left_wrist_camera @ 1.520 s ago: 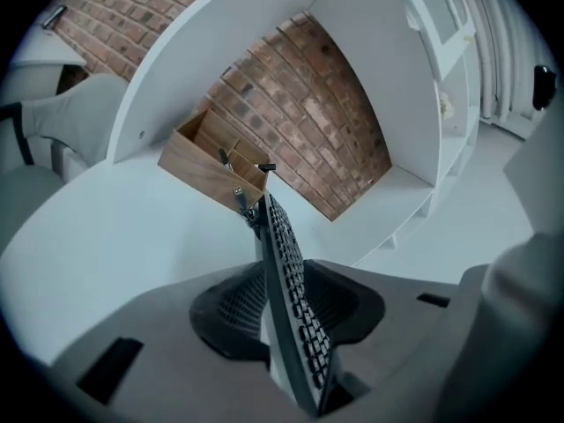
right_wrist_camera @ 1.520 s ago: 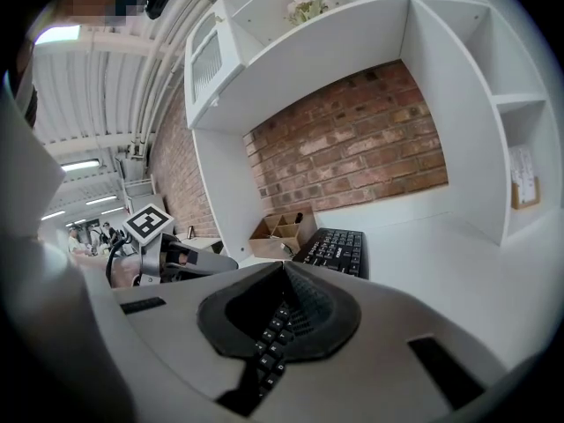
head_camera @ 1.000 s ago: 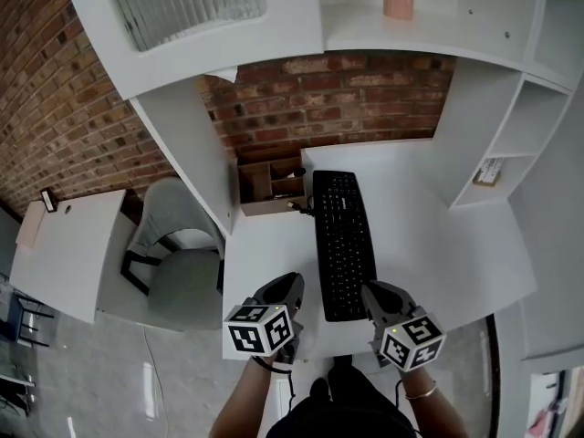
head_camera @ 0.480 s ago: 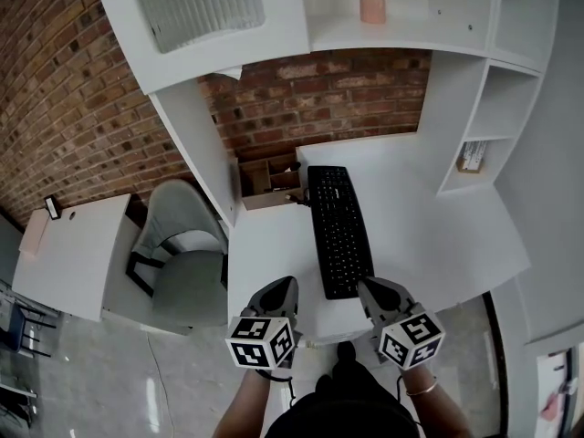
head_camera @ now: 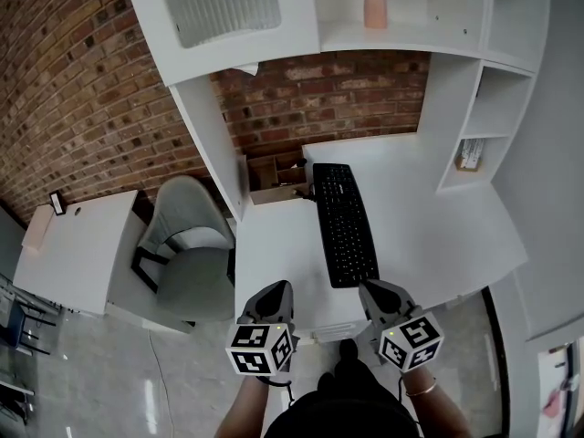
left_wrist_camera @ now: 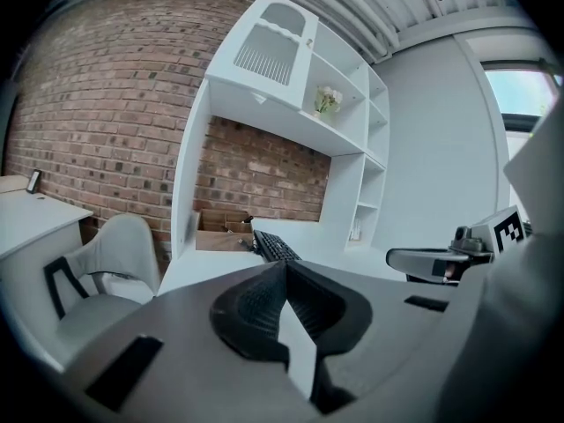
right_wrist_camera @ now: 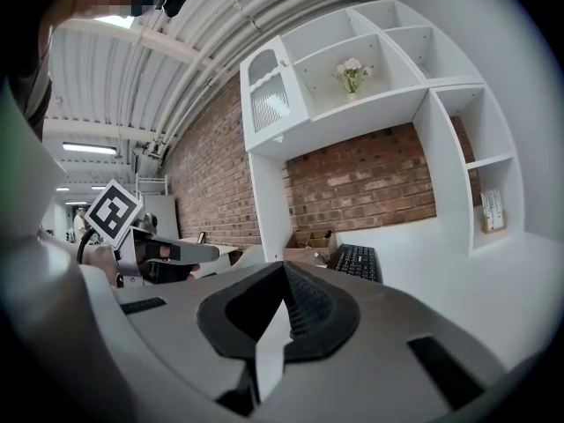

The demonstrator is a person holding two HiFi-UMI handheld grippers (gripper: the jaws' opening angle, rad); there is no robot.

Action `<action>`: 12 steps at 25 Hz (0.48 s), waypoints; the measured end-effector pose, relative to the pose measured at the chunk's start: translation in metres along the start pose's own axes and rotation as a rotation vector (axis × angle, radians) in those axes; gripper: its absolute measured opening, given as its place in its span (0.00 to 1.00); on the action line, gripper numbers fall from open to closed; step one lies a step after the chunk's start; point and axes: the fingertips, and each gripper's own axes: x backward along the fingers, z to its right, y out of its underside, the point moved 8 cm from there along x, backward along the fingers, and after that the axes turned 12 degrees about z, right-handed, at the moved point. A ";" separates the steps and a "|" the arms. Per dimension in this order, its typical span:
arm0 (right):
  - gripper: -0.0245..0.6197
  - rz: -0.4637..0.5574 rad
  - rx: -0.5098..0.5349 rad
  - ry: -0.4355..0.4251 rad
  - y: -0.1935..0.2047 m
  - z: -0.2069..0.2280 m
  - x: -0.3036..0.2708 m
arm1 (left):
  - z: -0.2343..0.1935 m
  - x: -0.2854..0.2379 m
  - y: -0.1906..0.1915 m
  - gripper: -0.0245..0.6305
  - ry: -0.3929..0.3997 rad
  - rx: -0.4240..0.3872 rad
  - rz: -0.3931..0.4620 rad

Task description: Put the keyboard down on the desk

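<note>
Keyboard (head_camera: 345,224) lay flat on desk (head_camera: 429,235). Your left gripper (head_camera: 278,286) and right gripper (head_camera: 370,288): jaws together, empty. Risk: a forward swing could have knocked its near end.

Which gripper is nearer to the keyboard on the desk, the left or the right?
Right. The right gripper sits just off the near right corner of the keyboard; the left gripper is farther away, left of that end.

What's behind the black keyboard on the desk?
Past the far end of the keyboard is bare white desk, then the brick wall. A brown open box sits left of that end. Its insides are too dark to see.
</note>
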 end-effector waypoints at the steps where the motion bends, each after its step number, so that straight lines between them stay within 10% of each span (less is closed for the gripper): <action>1: 0.05 0.000 0.001 -0.002 0.001 -0.002 0.001 | -0.001 0.003 0.000 0.05 -0.003 -0.005 0.003; 12: 0.05 0.022 0.019 0.020 -0.006 -0.021 0.012 | -0.003 0.026 -0.012 0.05 0.000 -0.046 0.037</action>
